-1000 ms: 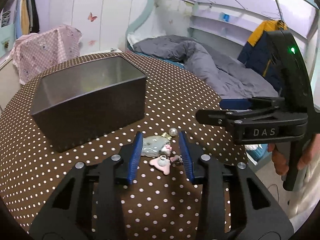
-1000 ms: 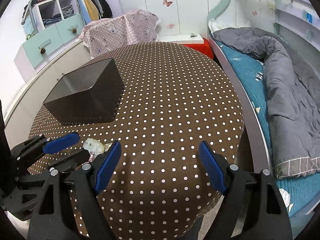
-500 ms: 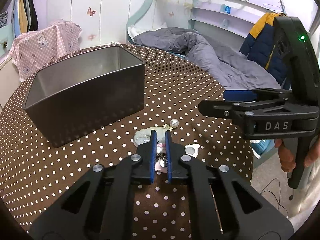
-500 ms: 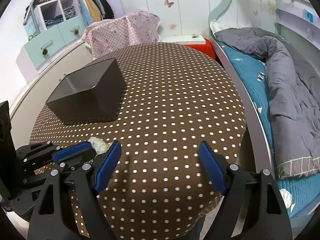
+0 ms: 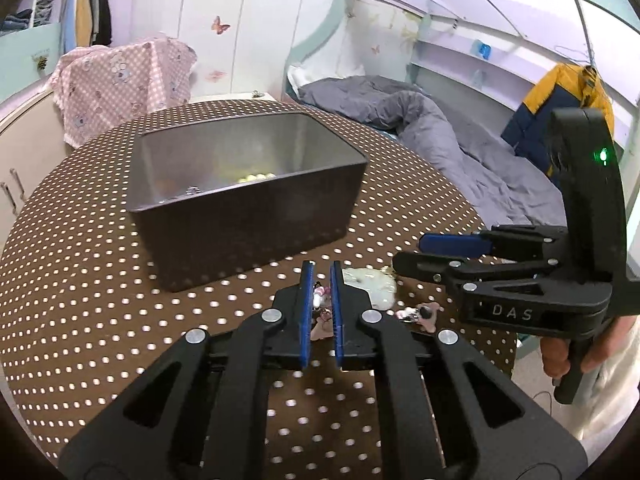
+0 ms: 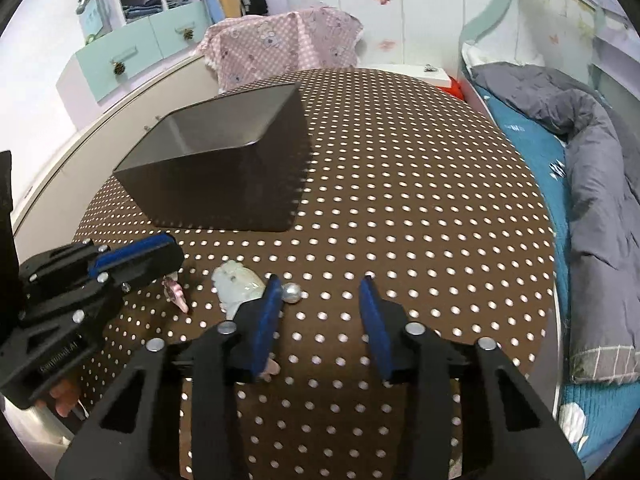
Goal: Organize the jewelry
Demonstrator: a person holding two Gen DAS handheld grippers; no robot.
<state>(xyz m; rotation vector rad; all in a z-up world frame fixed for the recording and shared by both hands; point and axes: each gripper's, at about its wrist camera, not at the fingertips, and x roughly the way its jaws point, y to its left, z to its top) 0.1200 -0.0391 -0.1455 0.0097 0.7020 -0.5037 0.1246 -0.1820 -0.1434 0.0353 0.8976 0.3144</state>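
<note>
My left gripper [image 5: 320,270] is shut on a small pink charm [image 5: 320,300], just above the dotted cloth and in front of the dark metal box [image 5: 248,216]. In the right wrist view the charm [image 6: 176,292] dangles under the left gripper [image 6: 168,252]. A pale green pendant [image 6: 240,284] with a pearl [image 6: 292,292] lies on the cloth. My right gripper [image 6: 320,284] hovers over it with its jaws closing. The pearl sits just inside its left finger, and neither pad presses on it. Another pink piece [image 5: 420,314] lies beside the pendant [image 5: 372,284].
The box [image 6: 224,176] holds yellowish beads [image 5: 256,178] and small bits. The round table wears a brown white-dotted cloth [image 6: 400,200]. A bed with a grey duvet [image 6: 592,184] runs along the right. A pink-covered cabinet [image 5: 120,84] stands behind the table.
My left gripper closed on the pink charm and moved toward the box with it. My right gripper shifted left over the pendant and pearl, and its jaws narrowed.
</note>
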